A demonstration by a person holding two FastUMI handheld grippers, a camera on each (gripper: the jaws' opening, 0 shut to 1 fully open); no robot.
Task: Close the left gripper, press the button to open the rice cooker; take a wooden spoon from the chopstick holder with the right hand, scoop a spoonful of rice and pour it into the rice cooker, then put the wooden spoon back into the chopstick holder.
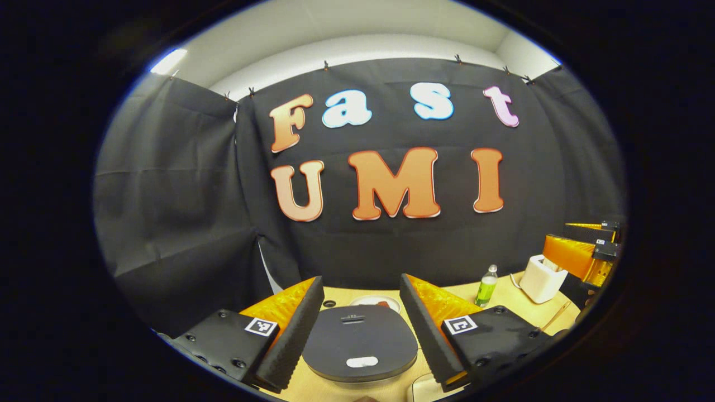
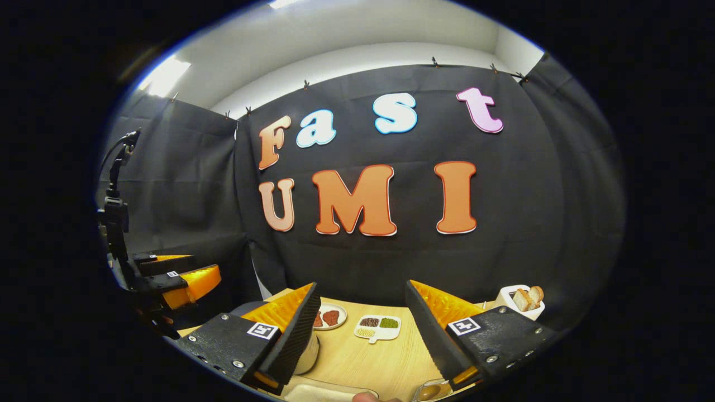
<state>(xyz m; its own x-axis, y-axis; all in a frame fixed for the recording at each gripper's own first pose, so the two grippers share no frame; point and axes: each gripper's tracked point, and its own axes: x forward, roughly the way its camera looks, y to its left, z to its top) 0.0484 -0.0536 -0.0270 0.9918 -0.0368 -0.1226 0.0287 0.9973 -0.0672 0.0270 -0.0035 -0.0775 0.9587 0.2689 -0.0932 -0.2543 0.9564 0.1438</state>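
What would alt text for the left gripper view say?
An open left gripper hovers above a closed dark rice cooker on a wooden table. Behind stand a green bottle, a white holder and the other gripper.

Dark rice cooker (image 1: 360,341), lid shut

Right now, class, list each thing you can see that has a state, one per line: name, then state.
Rice cooker: lid shut, button not yet pressed.
Left gripper: jaws open, above the cooker.
Right gripper: jaws open, holding nothing.
Bottle: upright, capped.
Holder: upright on the table.
Divided dish: filled, flat on the table.
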